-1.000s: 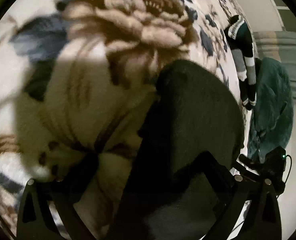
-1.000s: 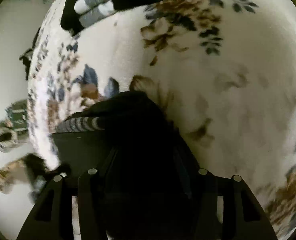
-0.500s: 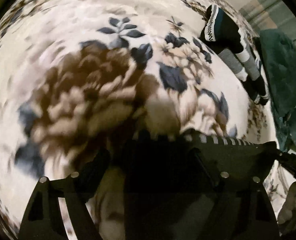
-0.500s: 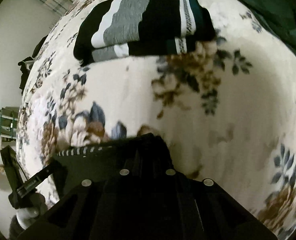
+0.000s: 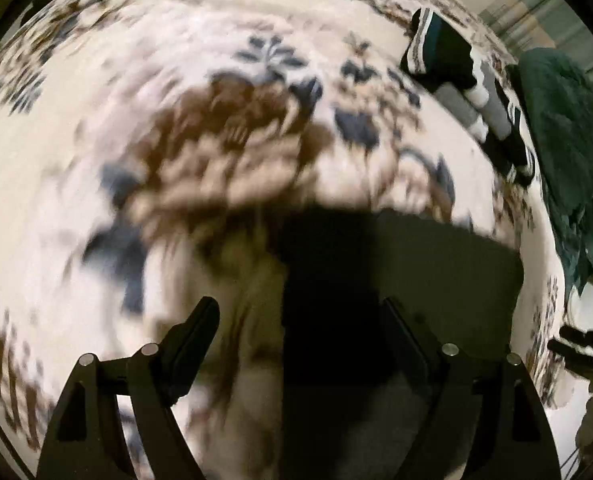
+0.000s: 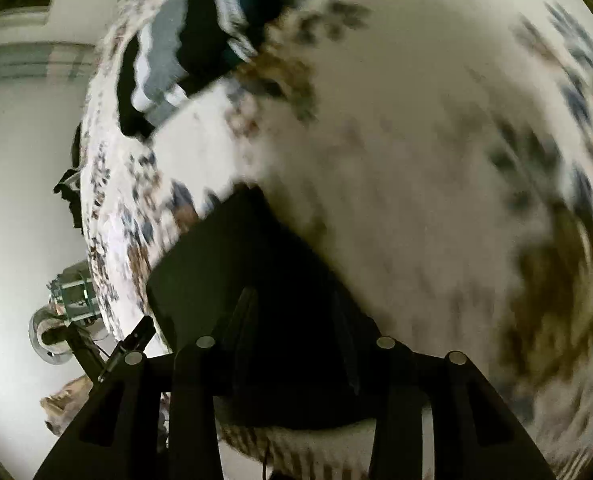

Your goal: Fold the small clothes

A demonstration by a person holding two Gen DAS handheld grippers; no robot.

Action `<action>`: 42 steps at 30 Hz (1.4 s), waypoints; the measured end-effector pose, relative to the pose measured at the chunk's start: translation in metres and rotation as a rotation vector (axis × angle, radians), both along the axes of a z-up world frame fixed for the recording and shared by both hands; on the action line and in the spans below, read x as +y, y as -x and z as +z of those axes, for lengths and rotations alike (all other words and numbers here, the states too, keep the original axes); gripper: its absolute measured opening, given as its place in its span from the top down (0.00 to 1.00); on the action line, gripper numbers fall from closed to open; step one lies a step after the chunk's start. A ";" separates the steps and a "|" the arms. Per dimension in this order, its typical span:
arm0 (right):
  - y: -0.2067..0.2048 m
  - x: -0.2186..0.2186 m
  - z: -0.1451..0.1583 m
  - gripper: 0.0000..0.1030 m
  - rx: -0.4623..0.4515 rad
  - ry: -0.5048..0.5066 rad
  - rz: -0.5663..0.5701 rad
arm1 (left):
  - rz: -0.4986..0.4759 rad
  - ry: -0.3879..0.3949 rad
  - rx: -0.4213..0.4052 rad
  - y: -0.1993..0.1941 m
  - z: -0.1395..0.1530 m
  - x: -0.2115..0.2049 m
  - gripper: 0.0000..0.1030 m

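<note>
Right now the black cloth (image 5: 400, 280) lies flat on the floral bed (image 5: 96, 160), directly under both claws: left claw (image 5: 304, 320) wide and empty, right claw (image 6: 292, 316) opening over it, neither gripping.

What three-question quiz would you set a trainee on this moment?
1. True or false: the left gripper stands open.
2. In the left wrist view, what lies next to the folded striped clothes? A. a green cloth B. a shoe C. a book
3. Fill in: the black cloth lies on a ___-patterned blanket.

Key: 1 true; 2 A; 3 flower.
</note>
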State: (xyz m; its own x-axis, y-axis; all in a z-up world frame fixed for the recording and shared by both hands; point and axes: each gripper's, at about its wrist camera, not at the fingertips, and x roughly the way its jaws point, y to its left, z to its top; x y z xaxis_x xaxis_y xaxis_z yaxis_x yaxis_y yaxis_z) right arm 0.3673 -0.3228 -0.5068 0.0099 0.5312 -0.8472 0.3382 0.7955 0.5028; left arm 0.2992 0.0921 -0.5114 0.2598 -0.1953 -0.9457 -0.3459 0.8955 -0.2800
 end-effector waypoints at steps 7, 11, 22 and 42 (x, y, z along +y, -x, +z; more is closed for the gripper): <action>0.074 0.017 -0.064 0.60 0.186 -0.088 -0.104 | 0.007 0.048 0.128 0.049 -0.015 -0.018 0.21; 0.090 0.033 -0.079 0.94 0.137 -0.124 -0.201 | -0.010 0.046 0.131 0.052 -0.010 -0.027 0.21; 0.107 0.026 -0.061 0.95 0.093 0.113 -0.183 | -0.018 0.047 0.109 0.050 -0.001 -0.028 0.21; 0.098 0.038 -0.096 0.72 0.105 0.007 -0.303 | 0.036 0.108 0.115 0.074 -0.015 -0.002 0.21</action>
State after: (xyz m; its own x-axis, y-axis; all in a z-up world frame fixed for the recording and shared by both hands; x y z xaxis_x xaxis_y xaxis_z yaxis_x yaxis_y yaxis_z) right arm 0.2691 -0.2849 -0.6027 0.0791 0.5116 -0.8556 0.6103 0.6538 0.4474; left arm 0.2250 0.0899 -0.5264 0.1598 -0.2903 -0.9435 -0.4121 0.8489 -0.3310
